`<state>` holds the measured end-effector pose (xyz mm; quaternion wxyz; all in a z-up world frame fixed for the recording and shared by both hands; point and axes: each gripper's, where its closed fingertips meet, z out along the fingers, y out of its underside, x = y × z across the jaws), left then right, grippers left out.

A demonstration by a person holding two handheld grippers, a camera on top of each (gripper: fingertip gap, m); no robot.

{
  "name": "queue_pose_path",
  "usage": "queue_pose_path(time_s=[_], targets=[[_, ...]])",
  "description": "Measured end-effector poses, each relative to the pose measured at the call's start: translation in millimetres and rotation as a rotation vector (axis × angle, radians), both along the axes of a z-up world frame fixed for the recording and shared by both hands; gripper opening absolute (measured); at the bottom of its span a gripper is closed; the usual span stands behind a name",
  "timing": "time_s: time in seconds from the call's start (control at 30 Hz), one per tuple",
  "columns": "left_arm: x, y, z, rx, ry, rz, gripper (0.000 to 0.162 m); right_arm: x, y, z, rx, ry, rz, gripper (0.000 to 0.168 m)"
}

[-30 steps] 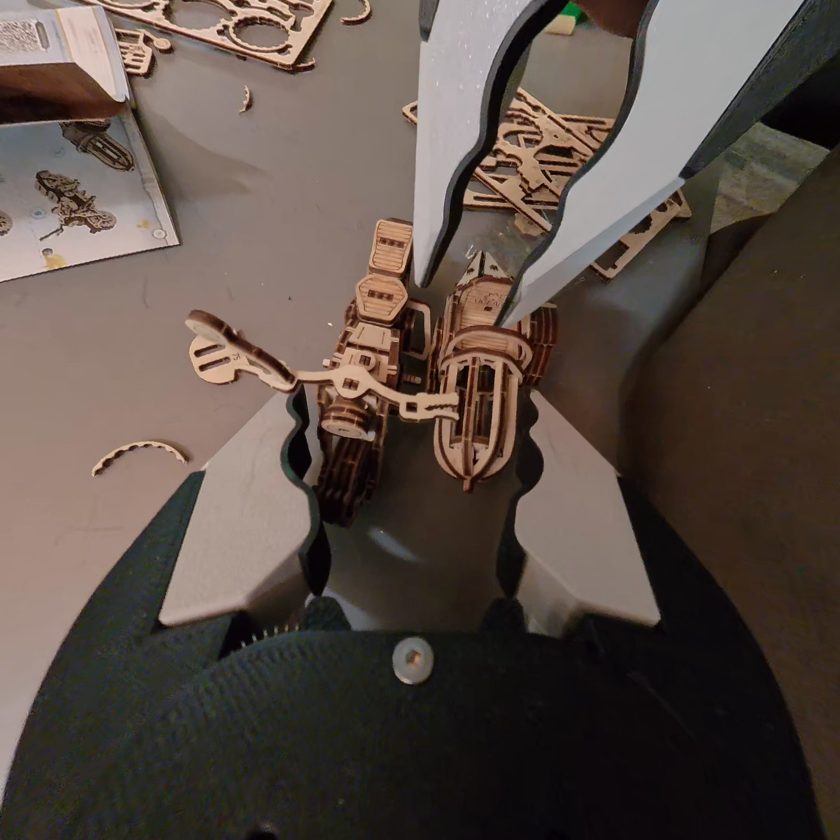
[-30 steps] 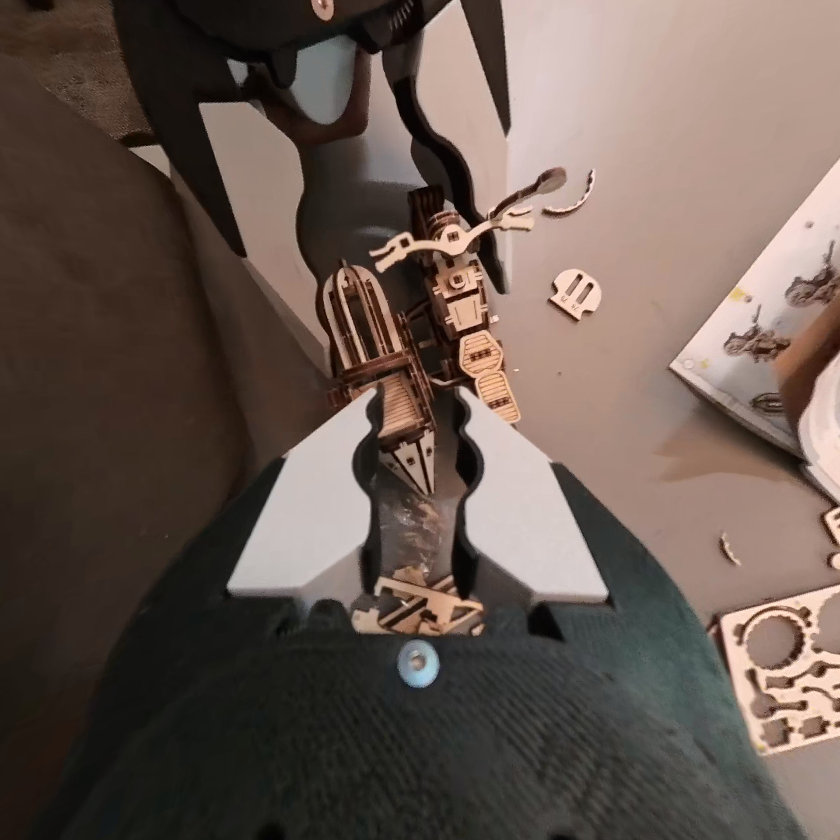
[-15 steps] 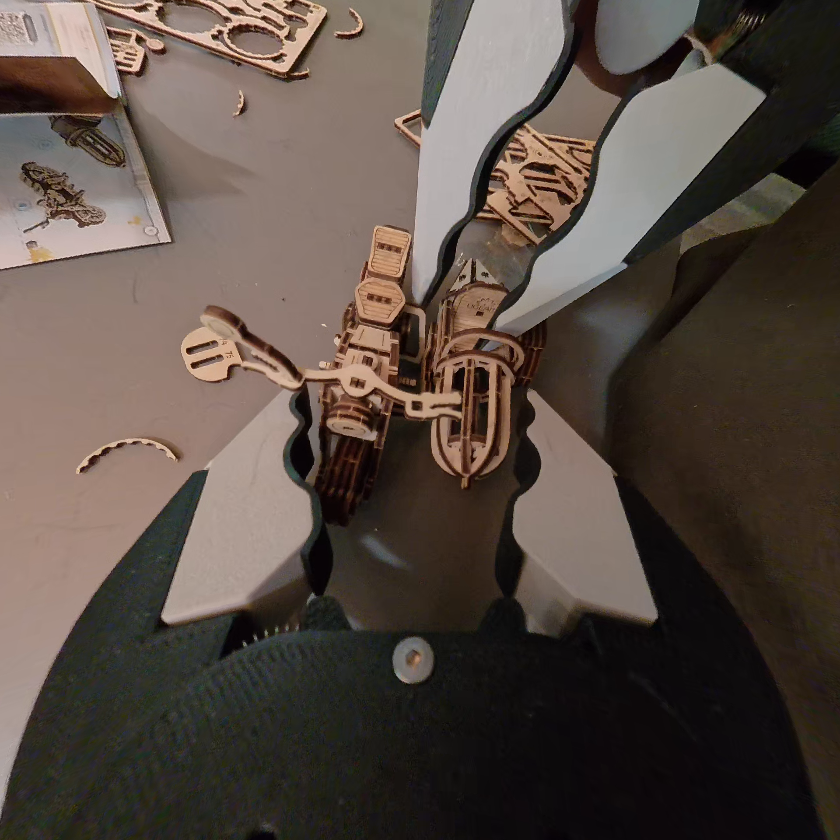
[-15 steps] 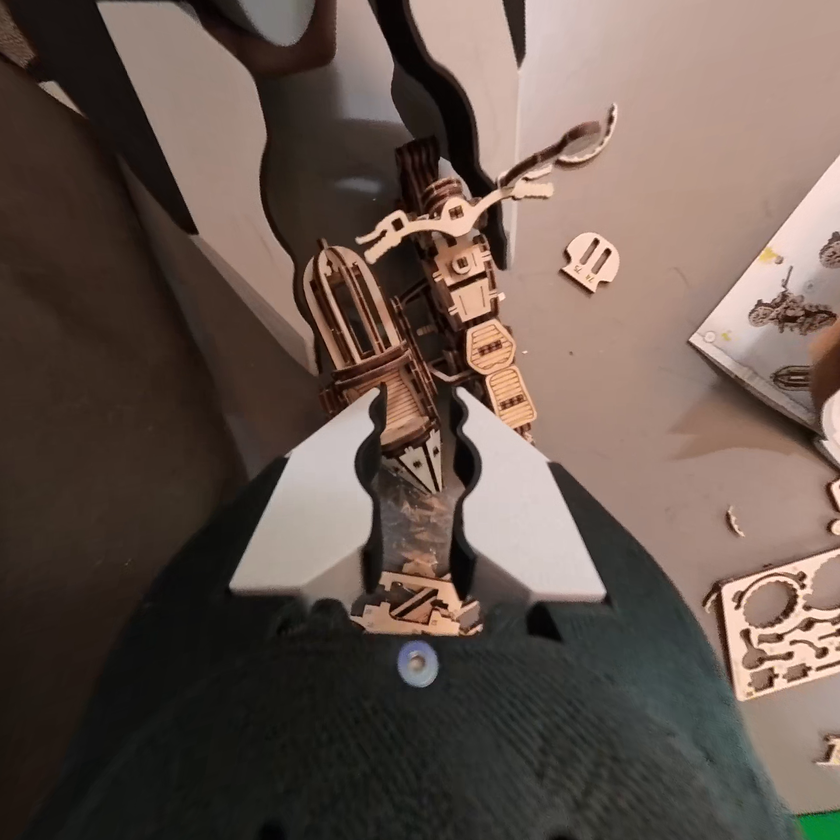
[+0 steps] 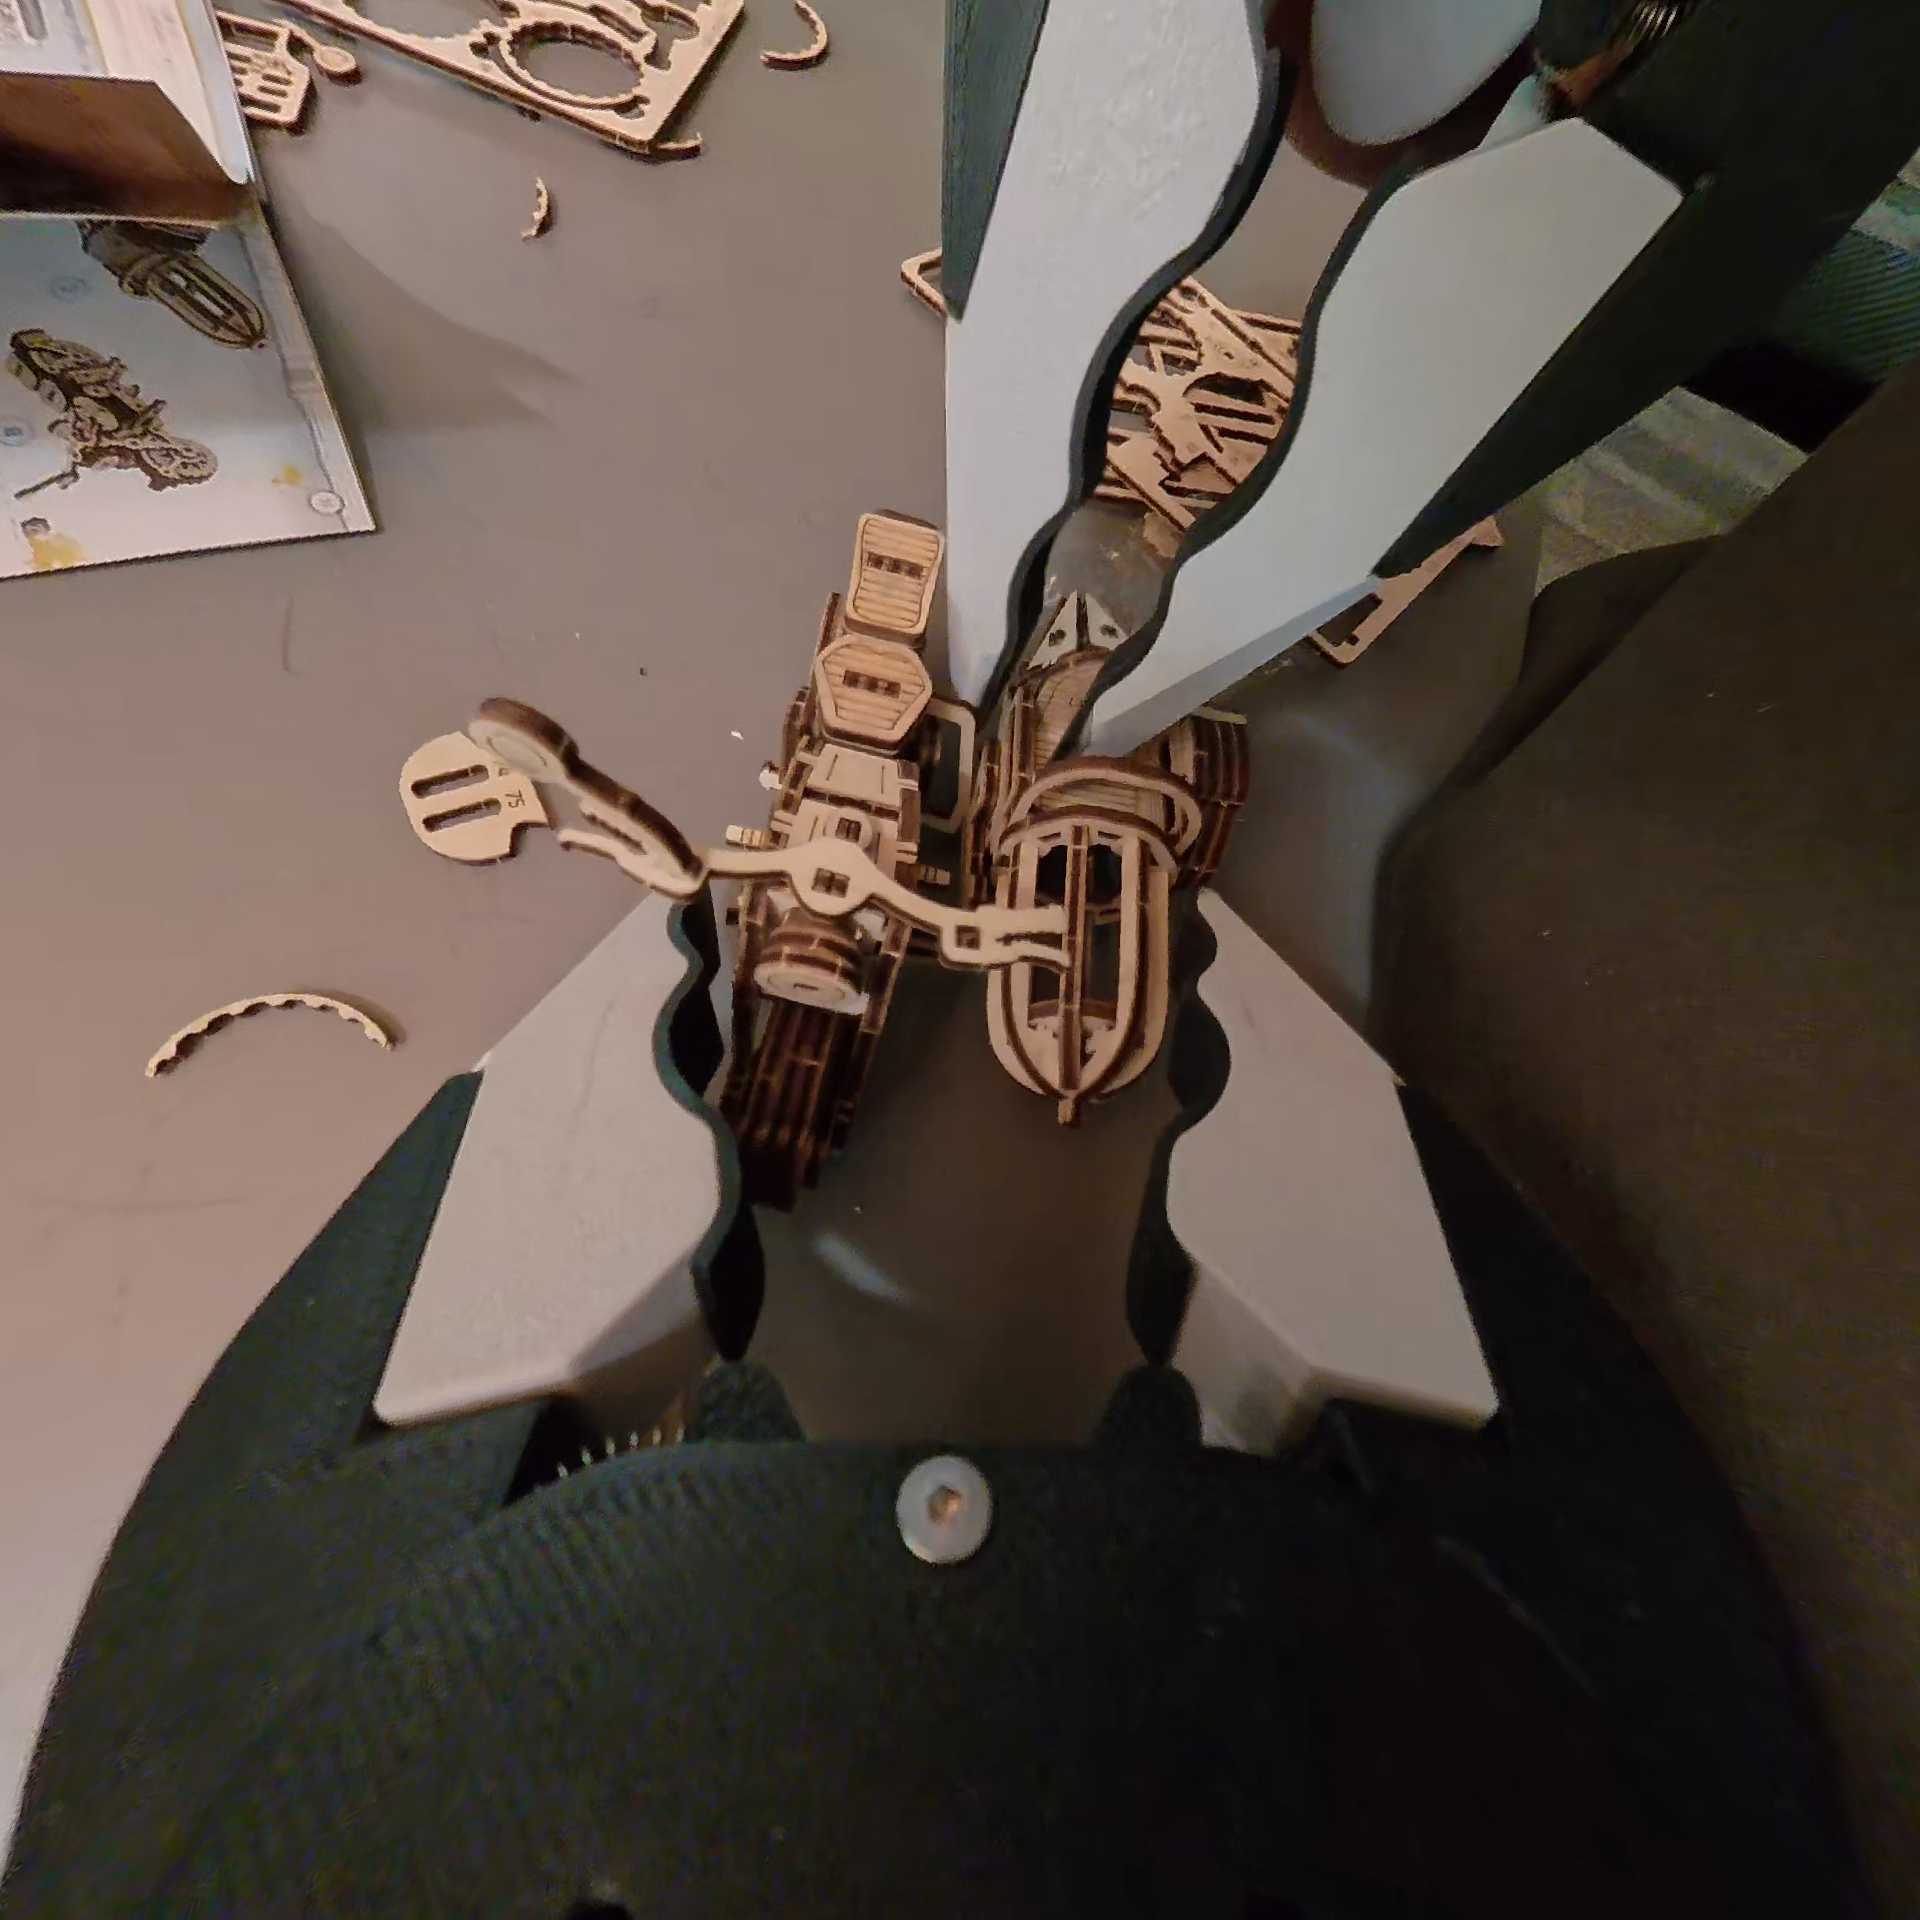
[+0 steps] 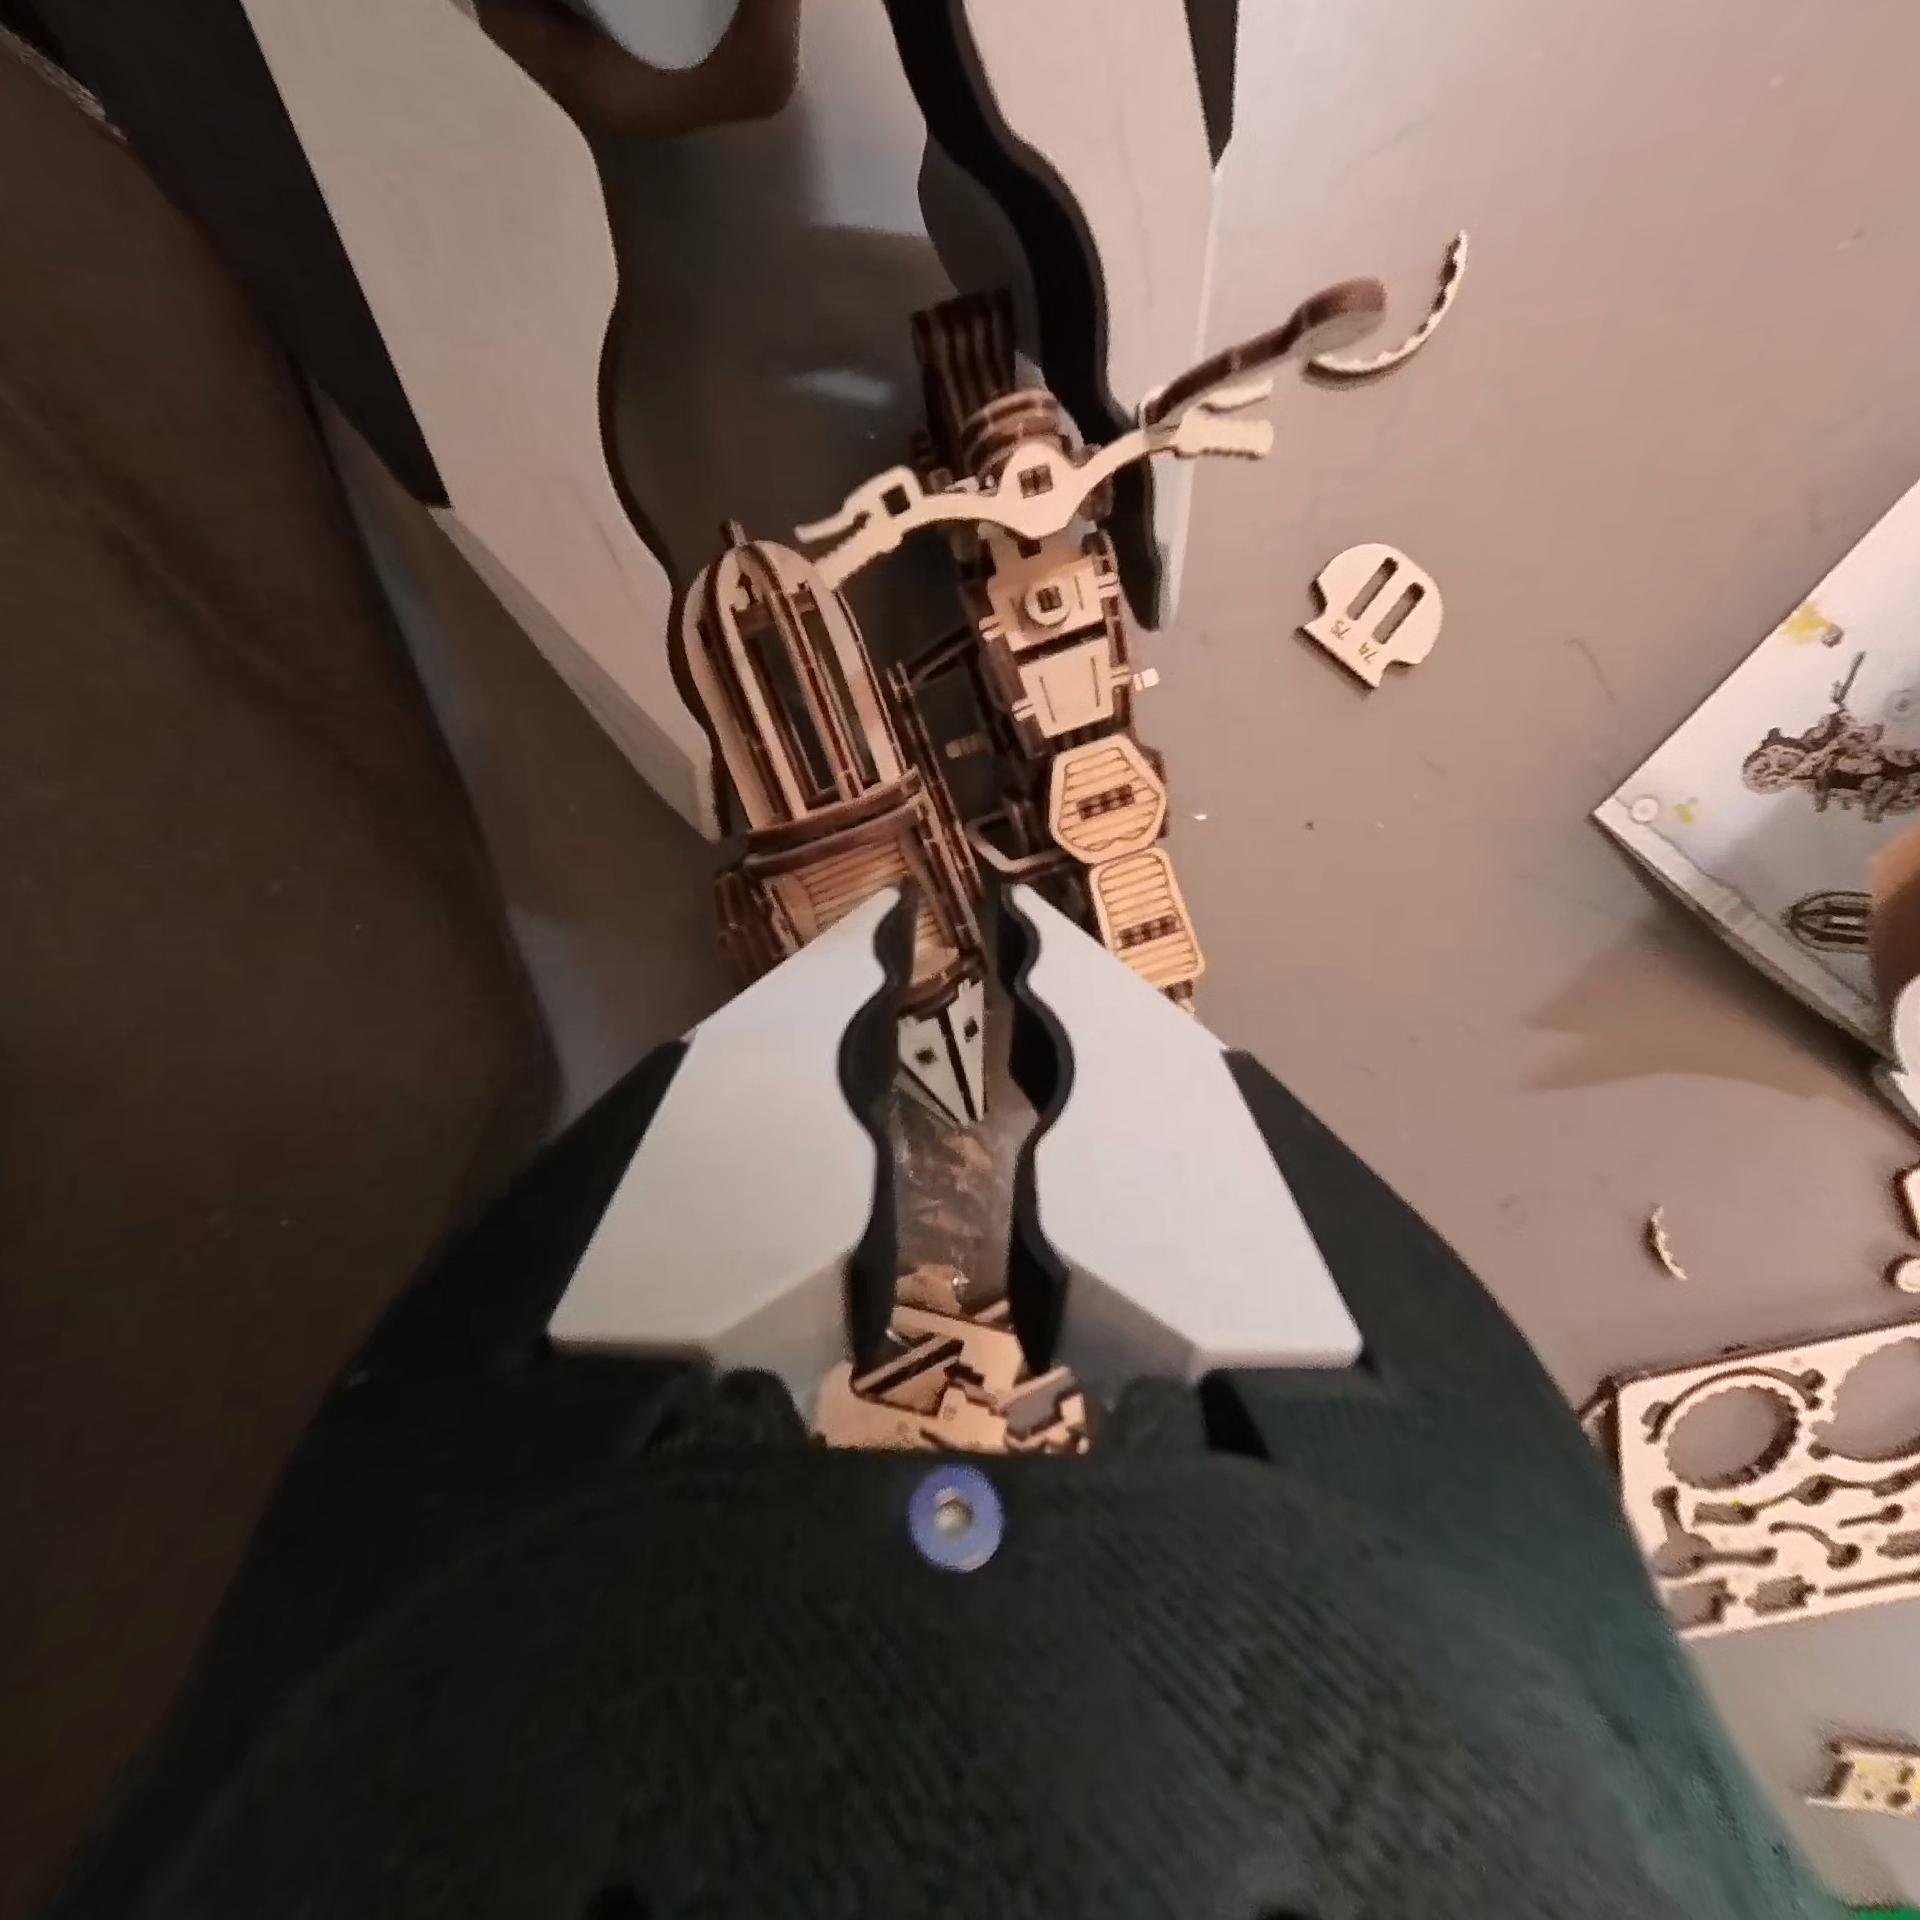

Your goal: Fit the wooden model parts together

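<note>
A: Grey counter (image 5: pixel 436 644), wood bits all over. Biggest thing on it, the wooden motorcycle model (image 5: pixel 842 883) with its sidecar (image 5: pixel 1081 966), standing near the counter's edge.

B: Tongs?

A: Left tongs (image 5: pixel 940 935) spread wide, one finger each side of the model's front end. Left finger just beside the front wheel, touching or not I can't tell; nothing grasped.

B: Right?

A: Right tongs (image 6: pixel 951 914) clenched on the sidecar's pointed tail.

B: Loose stuff?

A: Punched-out part sheets (image 5: pixel 582 62) far side, another stack (image 5: pixel 1205 416) behind the right tongs. Instruction booklet (image 5: pixel 156 395) top left. Then a slotted round piece (image 5: pixel 462 800) under the handlebar (image 5: pixel 831 883) tip, and a toothed arc (image 5: pixel 270 1023) near the left finger.
</note>
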<state>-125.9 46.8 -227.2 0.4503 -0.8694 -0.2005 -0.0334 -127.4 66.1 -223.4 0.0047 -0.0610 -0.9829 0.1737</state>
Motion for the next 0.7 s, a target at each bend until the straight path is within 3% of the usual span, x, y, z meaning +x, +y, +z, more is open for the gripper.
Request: queue_pose_path(time_s=[0.7], targets=[[0.2,0.3,-0.1,0.013,-0.042,-0.004,0.086,1.1,-3.6,-0.1,-0.062,-0.086,0.054,0.011]])
